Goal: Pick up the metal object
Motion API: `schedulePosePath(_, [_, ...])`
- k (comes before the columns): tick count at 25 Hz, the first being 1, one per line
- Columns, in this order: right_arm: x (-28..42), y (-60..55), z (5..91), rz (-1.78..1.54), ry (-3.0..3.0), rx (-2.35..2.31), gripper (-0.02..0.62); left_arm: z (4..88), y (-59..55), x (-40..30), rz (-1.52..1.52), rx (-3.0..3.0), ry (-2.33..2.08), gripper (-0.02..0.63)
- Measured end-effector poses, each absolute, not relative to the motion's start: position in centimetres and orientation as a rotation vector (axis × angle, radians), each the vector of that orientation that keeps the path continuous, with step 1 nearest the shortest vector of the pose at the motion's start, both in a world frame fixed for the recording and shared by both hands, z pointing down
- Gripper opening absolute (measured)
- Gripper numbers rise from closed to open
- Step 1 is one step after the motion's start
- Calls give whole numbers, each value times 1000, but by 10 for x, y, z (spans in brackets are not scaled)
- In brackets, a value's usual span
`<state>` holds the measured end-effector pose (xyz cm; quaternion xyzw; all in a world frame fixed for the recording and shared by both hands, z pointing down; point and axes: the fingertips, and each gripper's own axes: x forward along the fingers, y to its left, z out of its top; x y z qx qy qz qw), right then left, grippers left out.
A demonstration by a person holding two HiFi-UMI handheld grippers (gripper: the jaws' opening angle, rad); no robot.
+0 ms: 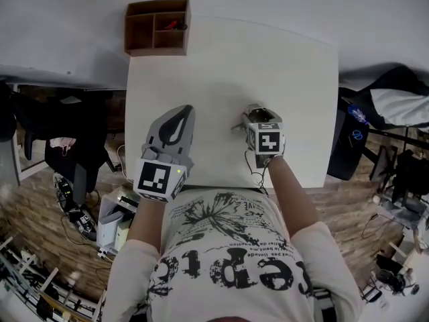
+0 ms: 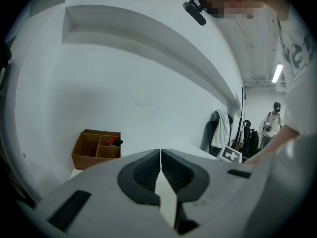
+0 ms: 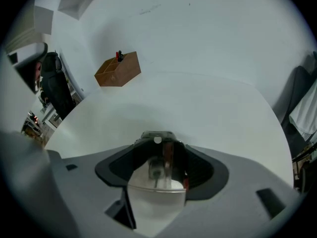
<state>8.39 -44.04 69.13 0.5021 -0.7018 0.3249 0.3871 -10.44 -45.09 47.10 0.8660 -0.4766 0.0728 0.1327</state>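
The metal object [image 1: 240, 122] is a small shiny piece with a dark upper end, resting on the white table [image 1: 268, 59] near its front right. My right gripper [image 1: 259, 115] reaches over it. In the right gripper view the metal object [image 3: 156, 175] sits between the jaws of my right gripper [image 3: 160, 153], which stand wide with gaps on both sides, so the pads do not press on it. My left gripper [image 1: 179, 116] lies over the table's front left with its jaws together and nothing between them. The left gripper view shows my left gripper [image 2: 161, 155] closed tip to tip.
A brown wooden organiser box [image 1: 157, 27] with a small red and black item stands at the table's far left corner, also seen as the box [image 2: 96, 148] and the box [image 3: 118, 70]. A dark chair with clothes [image 1: 64, 139] stands left of the table. A white wall lies behind.
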Motion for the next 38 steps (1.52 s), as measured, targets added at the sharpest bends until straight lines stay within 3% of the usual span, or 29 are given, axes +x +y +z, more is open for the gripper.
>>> schedulePosePath(15, [85, -449, 656, 806, -1852, 1355, 282, 465, -440, -94, 231, 2547, -1351, 12])
schedulePosePath(38, [86, -451, 360, 162, -2452, 1665, 281, 350, -437, -85, 113, 2658, -1585, 12])
